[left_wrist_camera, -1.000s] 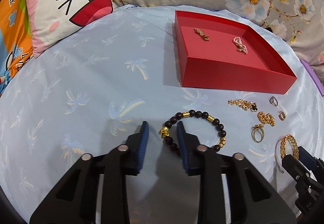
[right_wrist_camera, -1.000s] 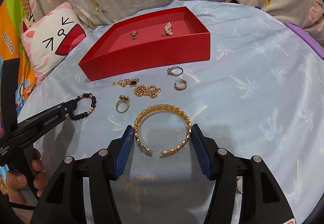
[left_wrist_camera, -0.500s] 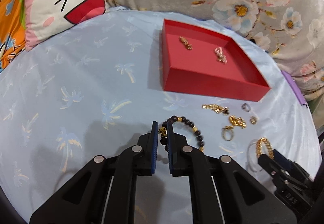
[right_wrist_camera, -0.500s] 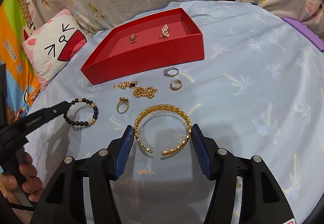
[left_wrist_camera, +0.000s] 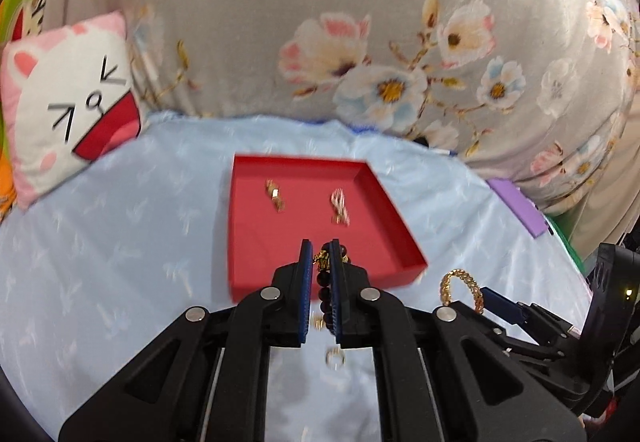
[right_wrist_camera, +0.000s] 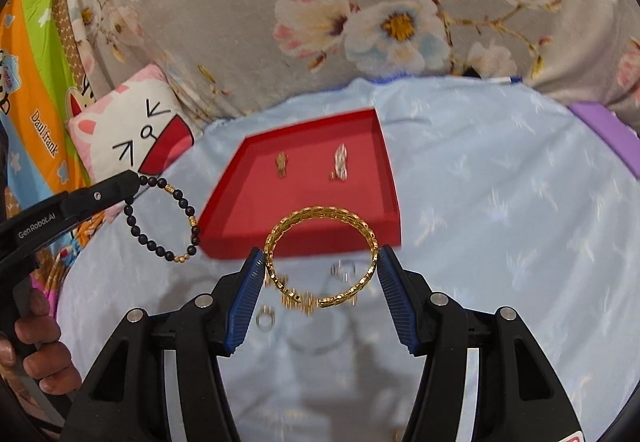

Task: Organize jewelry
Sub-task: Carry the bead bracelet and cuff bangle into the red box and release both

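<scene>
Jaws-wise we're pinching the floppy beaded bracelet (left_wrist_camera: 325,284) nearly closed in the left gripper (left_wrist_camera: 321,256) and squeezing the stiff, slippery gold bangle (right_wrist_camera: 322,256) across its width, wide-set, in the right gripper (right_wrist_camera: 321,262), red tray (right_wrist_camera: 304,246) just ahead.

Both my wrist cameras look forward from just above the bed, the left one beside the right, sharing the red tray (left_wrist_camera: 320,202) (right_wrist_camera: 312,178) near the bed's far edge.

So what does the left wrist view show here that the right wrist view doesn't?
Only the left wrist view shows the beaded bracelet pinched edge-on between the left gripper jaws. Only the right wrist view shows the person's hand and the bracelet's full loop hanging free. Both show the red tray holding two small gold pieces, the gold bangle clamped in the right gripper, and the cat pillow.
</scene>
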Tool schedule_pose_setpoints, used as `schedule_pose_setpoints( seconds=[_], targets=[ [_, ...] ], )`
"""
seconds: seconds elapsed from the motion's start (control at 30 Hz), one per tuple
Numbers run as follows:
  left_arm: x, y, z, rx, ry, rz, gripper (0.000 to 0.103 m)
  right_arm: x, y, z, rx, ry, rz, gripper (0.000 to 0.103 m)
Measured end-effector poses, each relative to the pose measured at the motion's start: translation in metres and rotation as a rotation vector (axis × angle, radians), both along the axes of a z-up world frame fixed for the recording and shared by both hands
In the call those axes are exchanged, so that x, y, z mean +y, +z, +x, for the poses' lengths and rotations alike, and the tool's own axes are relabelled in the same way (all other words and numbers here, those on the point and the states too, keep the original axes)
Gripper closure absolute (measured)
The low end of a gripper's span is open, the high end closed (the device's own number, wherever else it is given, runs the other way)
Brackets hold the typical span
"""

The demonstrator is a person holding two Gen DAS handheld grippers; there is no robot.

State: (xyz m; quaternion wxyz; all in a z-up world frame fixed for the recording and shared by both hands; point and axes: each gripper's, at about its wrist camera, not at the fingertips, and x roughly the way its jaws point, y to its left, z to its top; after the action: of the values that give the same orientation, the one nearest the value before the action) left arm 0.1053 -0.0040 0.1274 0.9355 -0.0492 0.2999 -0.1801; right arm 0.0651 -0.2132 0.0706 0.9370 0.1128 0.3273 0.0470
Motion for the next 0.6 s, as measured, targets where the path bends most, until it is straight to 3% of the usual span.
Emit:
schedule_pose_setpoints(
  seconds=[0.13, 0.3, 0.6],
  targets=[
    [-0.012, 0.014, 0.031, -0.032, 0.010, 0.005, 0.095, 0.004, 0.013, 0.039, -0.026, 0.013, -0.025, 0.046],
    [-0.017, 0.009, 0.078, -0.009, 0.024, -0.002, 0.095, 0.011, 0.009, 0.088, -0.004, 0.042, -0.018, 0.046],
    [-0.016, -0.041, 0.142, 0.087, 0.060, 0.039, 0.095, 0.032, -0.032, 0.157, 0.084, 0.085, -0.033, 0.046]
  ],
)
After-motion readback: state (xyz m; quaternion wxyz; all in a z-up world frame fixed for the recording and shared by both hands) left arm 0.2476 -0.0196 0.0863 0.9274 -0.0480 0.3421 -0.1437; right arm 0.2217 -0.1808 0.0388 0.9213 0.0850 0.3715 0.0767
